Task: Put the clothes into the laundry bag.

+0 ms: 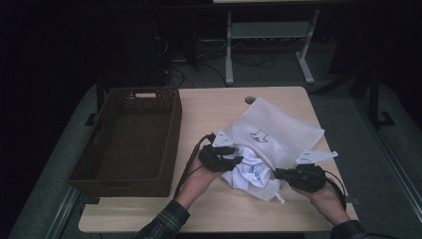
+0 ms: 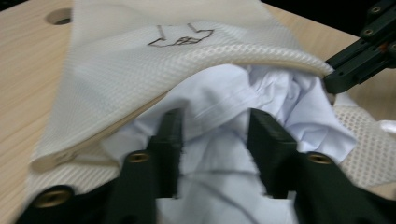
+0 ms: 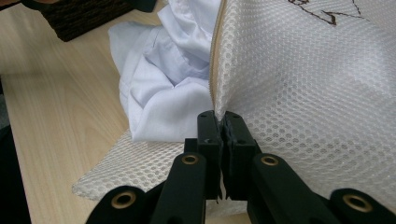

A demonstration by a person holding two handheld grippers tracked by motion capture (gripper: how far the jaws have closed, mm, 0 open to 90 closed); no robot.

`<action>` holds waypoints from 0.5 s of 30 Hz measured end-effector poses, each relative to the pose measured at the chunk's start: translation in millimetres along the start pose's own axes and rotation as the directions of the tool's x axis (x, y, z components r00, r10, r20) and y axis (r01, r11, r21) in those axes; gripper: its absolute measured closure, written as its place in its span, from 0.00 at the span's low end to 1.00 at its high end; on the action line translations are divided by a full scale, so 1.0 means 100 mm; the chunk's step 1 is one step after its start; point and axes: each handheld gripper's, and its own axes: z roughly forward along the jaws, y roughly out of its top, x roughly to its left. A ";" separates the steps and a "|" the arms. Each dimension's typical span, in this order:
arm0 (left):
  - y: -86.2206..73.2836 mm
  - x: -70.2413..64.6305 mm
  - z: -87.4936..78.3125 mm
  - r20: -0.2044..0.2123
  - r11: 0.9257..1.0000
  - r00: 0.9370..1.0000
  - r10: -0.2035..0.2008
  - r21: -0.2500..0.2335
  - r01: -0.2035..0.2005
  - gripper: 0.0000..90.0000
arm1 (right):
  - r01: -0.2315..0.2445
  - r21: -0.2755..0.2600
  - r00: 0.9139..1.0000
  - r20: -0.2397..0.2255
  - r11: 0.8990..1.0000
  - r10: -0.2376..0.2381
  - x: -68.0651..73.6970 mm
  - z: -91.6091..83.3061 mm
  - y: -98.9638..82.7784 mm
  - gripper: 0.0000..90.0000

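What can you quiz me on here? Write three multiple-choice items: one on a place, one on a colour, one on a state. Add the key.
1. In the high view, the woven basket stands
A. on the mesh bag
B. left of the mesh bag
C. right of the mesh bag

2. The garment at the bag's mouth is
A. red
B. black
C. white

3. The right gripper is
A. shut on the mesh bag's rim
B. open above the table
C. shut on the basket

Key: B, the basket fills the table's left part; C, pale white cloth spills from the opening; A, its jaws pinch the mesh edge.
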 end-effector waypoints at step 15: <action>0.17 -0.24 0.57 0.015 0.995 0.997 0.071 0.075 -0.072 1.00 | 0.008 -0.005 1.000 0.005 1.000 -0.008 0.00 -0.01 0.01 0.96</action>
